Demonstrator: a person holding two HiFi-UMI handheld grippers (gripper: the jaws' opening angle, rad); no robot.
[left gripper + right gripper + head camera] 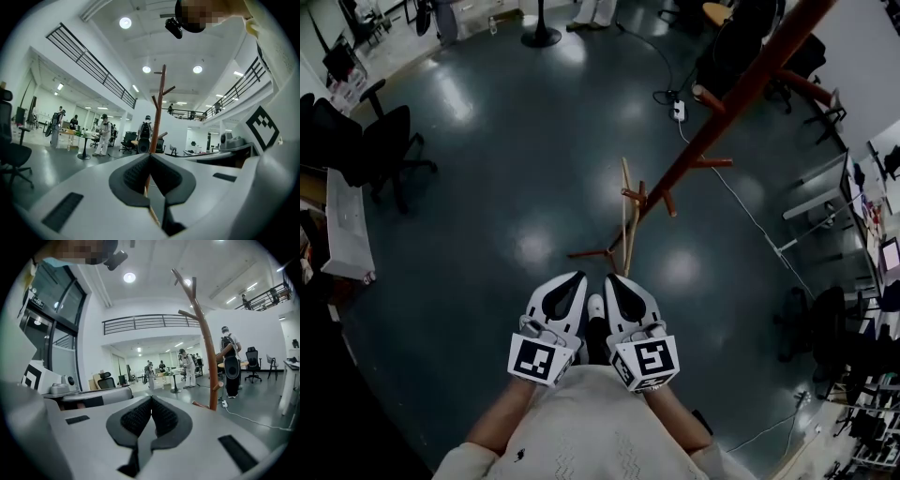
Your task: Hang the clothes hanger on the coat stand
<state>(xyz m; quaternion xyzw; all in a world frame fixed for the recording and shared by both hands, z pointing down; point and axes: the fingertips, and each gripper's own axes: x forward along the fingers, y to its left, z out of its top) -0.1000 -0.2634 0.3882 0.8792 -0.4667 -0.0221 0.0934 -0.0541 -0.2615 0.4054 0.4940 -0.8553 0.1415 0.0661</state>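
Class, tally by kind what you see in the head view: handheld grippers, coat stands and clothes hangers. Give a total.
Grippers: 2 (left gripper, right gripper)
Coat stand: 1
Clothes hanger: 1
Total: 4

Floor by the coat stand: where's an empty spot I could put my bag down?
The wide bare floor left of the coat stand, between it and the black office chairs, is free. Right of the stand it is crowded: a cable, a power strip and desks.
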